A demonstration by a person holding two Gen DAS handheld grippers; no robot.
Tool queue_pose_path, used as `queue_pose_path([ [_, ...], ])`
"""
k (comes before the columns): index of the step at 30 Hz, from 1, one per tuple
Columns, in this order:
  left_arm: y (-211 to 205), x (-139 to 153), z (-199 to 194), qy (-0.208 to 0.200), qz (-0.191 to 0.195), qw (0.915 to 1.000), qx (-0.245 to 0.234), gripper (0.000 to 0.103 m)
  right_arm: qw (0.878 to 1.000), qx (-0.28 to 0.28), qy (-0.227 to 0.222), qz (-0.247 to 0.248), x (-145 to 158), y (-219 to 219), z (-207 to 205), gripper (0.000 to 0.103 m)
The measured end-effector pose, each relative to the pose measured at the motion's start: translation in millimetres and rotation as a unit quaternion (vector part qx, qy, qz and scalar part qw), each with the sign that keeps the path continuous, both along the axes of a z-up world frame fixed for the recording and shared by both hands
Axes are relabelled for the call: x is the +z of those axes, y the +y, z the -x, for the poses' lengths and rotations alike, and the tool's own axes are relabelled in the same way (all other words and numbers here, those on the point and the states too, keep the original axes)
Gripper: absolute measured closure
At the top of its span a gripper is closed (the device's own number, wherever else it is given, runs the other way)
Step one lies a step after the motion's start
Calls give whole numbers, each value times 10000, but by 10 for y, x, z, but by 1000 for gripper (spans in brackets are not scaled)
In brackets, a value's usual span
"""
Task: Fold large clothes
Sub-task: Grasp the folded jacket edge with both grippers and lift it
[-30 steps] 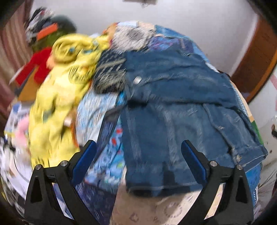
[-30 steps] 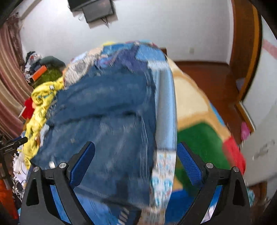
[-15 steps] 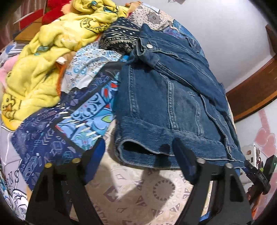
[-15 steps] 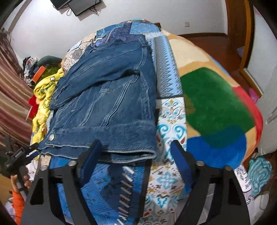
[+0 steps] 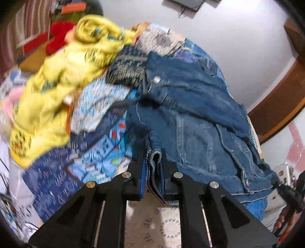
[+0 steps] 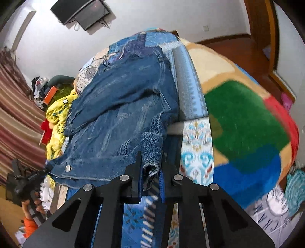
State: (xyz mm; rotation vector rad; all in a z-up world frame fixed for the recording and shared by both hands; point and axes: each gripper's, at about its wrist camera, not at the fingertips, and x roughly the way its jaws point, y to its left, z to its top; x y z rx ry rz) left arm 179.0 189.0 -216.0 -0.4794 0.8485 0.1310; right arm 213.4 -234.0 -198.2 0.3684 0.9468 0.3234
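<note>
A blue denim jacket (image 5: 198,122) lies partly folded on a patterned blue bedspread (image 5: 99,152); it also shows in the right wrist view (image 6: 122,114). My left gripper (image 5: 153,167) is shut on the jacket's near hem at one corner. My right gripper (image 6: 151,167) is shut on the hem at the other corner, with a fold of denim bunched between the blue pads. The hem is lifted off the bedspread at both grips.
A yellow garment (image 5: 63,85) and a dark patterned cloth (image 5: 127,68) lie beside the jacket. A red item (image 5: 57,36) sits behind them. A colourful blanket (image 6: 244,122) covers the bed's other side. A wall screen (image 6: 83,13) hangs above. Striped curtains (image 6: 17,114) stand at the left.
Both grippers were open over the jacket's hem; they have closed on its two near corners and lifted the hem.
</note>
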Motion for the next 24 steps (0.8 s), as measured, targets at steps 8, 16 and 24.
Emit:
queue_pose_path([
  [8, 63, 556, -356, -686, 26, 9975, -141, 93, 9973, 325, -647, 119, 386, 178, -455, 93],
  [16, 196, 1026, -1200, -960, -321, 9936, -497, 94, 9866, 456, -1529, 342, 940, 438, -1217, 93],
  [24, 387, 1051, -2331, -791, -804, 9926, -454, 95, 9835, 343, -1676, 596, 1117, 693, -2275, 94],
])
